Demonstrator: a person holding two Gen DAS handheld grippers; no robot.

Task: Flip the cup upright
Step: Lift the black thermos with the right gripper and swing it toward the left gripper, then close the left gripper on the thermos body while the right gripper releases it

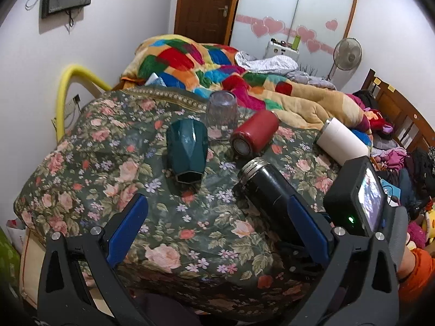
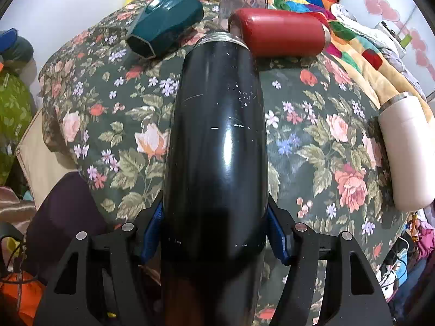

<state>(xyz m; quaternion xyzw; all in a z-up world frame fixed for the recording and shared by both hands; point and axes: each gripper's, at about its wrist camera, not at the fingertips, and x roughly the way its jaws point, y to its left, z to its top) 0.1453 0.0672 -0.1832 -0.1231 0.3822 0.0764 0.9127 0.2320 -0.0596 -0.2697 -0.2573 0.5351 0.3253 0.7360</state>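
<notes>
A black cup (image 2: 217,146) with a silver threaded rim lies on its side on the floral quilt (image 2: 312,141), its mouth pointing away from me. My right gripper (image 2: 214,231) is shut on the black cup near its base, its blue pads (image 2: 277,233) pressed on both sides. In the left wrist view the black cup (image 1: 266,184) lies at the right, with the right gripper's body (image 1: 359,201) behind it. My left gripper (image 1: 217,217) is open and empty above the quilt (image 1: 81,163), just left of the cup.
A teal faceted cup (image 1: 187,152) and a red cup (image 1: 255,133) lie on their sides. A clear glass (image 1: 221,114) stands mouth down behind them. A white cup (image 1: 342,138) lies at the right. A colourful blanket (image 1: 217,65) is heaped behind.
</notes>
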